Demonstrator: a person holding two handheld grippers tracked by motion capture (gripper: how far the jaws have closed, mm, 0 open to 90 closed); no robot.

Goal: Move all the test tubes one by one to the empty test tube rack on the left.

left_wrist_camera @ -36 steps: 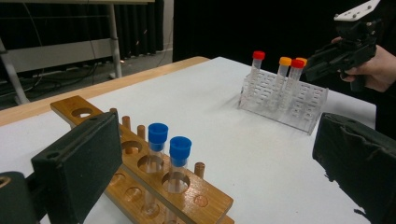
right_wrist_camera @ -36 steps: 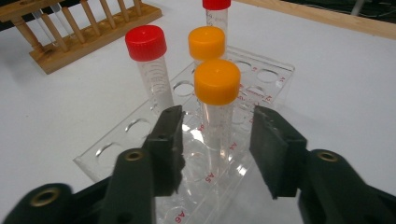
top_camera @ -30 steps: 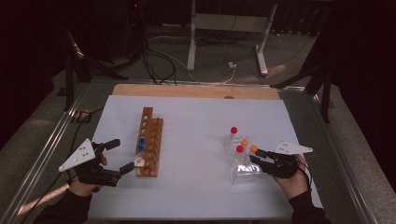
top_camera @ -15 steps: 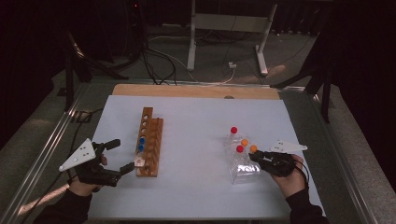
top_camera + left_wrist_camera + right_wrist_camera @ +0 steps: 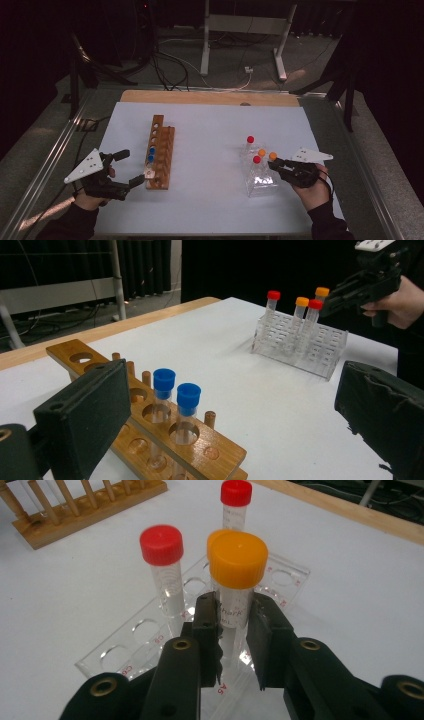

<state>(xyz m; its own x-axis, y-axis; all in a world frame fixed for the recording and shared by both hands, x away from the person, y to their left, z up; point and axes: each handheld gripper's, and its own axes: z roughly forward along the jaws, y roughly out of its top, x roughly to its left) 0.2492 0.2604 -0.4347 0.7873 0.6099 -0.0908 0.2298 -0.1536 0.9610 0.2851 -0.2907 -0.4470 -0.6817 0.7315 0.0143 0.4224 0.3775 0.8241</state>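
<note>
A clear plastic rack (image 5: 260,182) at the right holds two red-capped tubes (image 5: 256,159) and two orange-capped tubes. My right gripper (image 5: 276,163) is shut on the orange-capped tube (image 5: 236,560) nearest to it, with both pads pressed on the tube body just under the cap. That tube stands upright in the clear rack (image 5: 150,630). At the left, a wooden rack (image 5: 161,157) carries two blue-capped tubes (image 5: 165,380). My left gripper (image 5: 129,167) stands open beside the near end of the wooden rack (image 5: 210,450), with nothing between its jaws.
The white tabletop (image 5: 210,135) lies between the two racks. A wooden strip (image 5: 210,97) runs along the far edge. Metal rails border the table at both sides, and cables and a stand's legs lie on the floor beyond.
My right gripper's jaws have closed onto the orange-capped tube in the clear rack. The left gripper has stayed where it was.
</note>
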